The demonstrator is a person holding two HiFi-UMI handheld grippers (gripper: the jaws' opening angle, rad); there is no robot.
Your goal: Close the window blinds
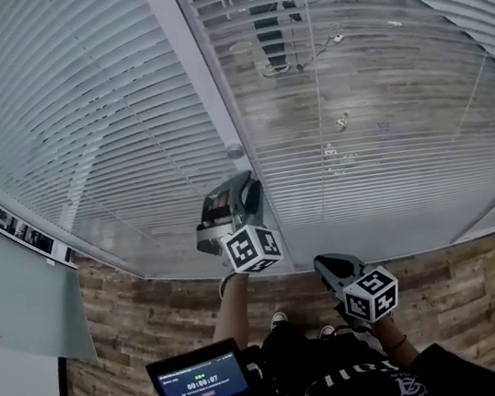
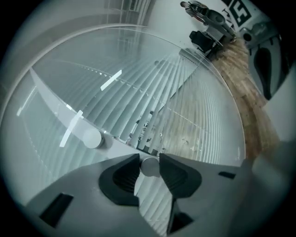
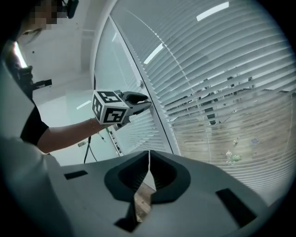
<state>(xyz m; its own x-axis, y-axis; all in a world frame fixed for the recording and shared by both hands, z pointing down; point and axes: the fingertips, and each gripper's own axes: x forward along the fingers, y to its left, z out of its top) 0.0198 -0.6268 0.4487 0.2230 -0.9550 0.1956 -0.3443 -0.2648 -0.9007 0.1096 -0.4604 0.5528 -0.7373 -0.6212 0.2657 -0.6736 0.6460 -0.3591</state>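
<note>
Reaching up to the window frame (image 1: 199, 79), the left tool (image 1: 245, 182) has its jaws on either side of a small round knob (image 2: 149, 166). Both pads touch it, a grip suited to twisting. That knob probably tilts the slats, which would explain going for it and not for the window blinds (image 1: 383, 115), which sit behind glass. Those blinds hang right of the frame, their slats open enough to show the room beyond, so closing is not yet done. The right tool (image 1: 328, 268) hangs lower, jaws together on nothing, clear of the work. A second knob (image 2: 92, 138) sits nearby on the frame.
</note>
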